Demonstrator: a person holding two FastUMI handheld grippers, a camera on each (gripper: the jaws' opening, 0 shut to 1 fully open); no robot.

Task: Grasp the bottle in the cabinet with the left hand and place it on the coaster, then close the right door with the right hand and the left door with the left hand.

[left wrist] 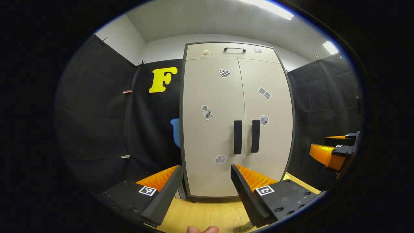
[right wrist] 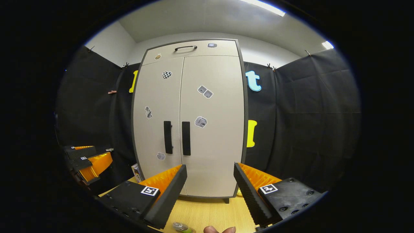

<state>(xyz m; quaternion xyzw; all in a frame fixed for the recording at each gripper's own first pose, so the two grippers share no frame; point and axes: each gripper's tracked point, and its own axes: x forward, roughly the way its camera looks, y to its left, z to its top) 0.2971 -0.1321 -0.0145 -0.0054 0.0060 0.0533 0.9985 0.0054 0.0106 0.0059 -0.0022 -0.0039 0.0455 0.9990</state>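
Black cloth walls close in the booth around a pale wooden desk [left wrist: 200, 215], and both grippers hang above its near edge with nothing between their fingers. In the left gripper view, the left gripper [left wrist: 203, 194] has its jaws spread wide apart and empty; a fingertip [left wrist: 202, 229] pokes in at the bottom edge, and just right of it, by the near edge of the desk, a small greenish piece of the bottle [left wrist: 243, 228] peeks out, too cut off to say how it stands. In the right gripper view, the right gripper [right wrist: 210, 191] is likewise spread and empty, with the clear, green-tinted bottle [right wrist: 181, 227] at the near edge of the desk below it, beside another fingertip [right wrist: 220, 229]. Each gripper also shows off to the side in the other's view, well apart. Farther back, at the far edge of the desk, stands the cabinet [left wrist: 237, 119], its left door [left wrist: 212, 129] and right door [left wrist: 268, 123] both flush and closed, their dark handles side by side at the middle seam. Small stickers dot the doors.
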